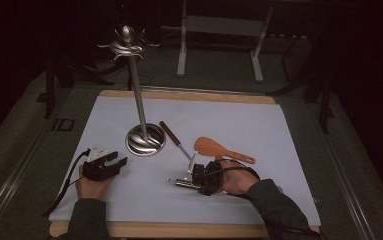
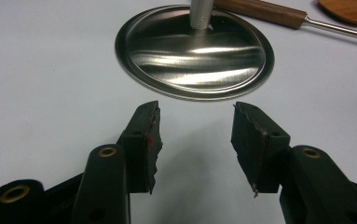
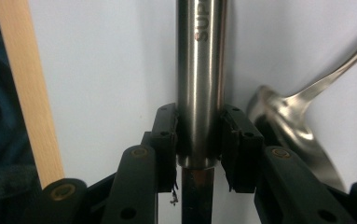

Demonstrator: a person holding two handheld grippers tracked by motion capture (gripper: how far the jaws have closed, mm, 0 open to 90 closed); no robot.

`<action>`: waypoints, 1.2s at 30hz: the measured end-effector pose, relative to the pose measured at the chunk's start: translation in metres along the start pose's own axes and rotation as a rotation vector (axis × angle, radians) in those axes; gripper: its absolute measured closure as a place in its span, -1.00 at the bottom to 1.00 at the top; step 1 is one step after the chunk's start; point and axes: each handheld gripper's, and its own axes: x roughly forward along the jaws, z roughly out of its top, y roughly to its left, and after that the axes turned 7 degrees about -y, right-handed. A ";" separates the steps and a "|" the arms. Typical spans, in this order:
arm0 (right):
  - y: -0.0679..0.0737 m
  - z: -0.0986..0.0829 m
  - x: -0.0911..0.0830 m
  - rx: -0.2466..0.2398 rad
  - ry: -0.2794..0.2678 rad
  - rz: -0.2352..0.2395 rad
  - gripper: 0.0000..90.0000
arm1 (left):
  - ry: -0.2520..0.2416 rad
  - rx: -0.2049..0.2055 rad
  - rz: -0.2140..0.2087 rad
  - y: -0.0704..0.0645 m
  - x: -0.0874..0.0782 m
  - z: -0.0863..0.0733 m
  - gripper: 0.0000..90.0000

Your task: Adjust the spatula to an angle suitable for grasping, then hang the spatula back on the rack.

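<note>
1. Right gripper [image 3: 198, 135] is clamped on a steel utensil handle [image 3: 200, 70]; its two black jaws press both sides of the round polished tube, which bears stamped letters.
2. From the high view, the right gripper [image 1: 202, 176] lies low on the white table cover [image 1: 259, 125], near the front edge, with the steel handle [image 1: 181, 183] sticking out to its left, flat on the cover.
3. Just beside the jaws in the right gripper view sits a shiny steel ladle bowl [image 3: 290, 135], its thin shaft running up and away.
4. Left gripper [image 2: 195, 140] stands with its jaws apart and nothing between them, aimed at the round steel base [image 2: 195, 56] of the utensil stand, near it but not touching.
5. On the high view the left gripper [image 1: 110, 164] rests at the front left, and the utensil stand [image 1: 138, 95] rises upright from its base.
6. Behind the right gripper lie an orange spatula [image 1: 214, 148] and a wooden-handled utensil [image 1: 171, 134], near each other.
</note>
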 end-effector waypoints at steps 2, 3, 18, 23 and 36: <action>-0.002 0.001 -0.006 0.013 -0.038 -0.001 0.52 | 0.000 0.000 0.000 0.000 0.000 0.000 0.16; -0.003 0.001 -0.009 0.018 -0.055 0.002 0.52 | 0.001 -0.001 0.000 0.000 0.000 0.000 0.16; -0.010 0.012 -0.050 0.050 -0.338 0.060 0.53 | 0.000 -0.001 0.000 0.000 0.000 0.000 0.16; -0.010 0.023 -0.057 0.063 -0.438 0.062 0.53 | -0.002 -0.001 -0.001 0.000 0.000 0.000 0.16; -0.010 0.053 -0.078 0.076 -0.640 0.064 0.53 | -0.004 -0.001 -0.001 0.000 0.000 0.000 0.16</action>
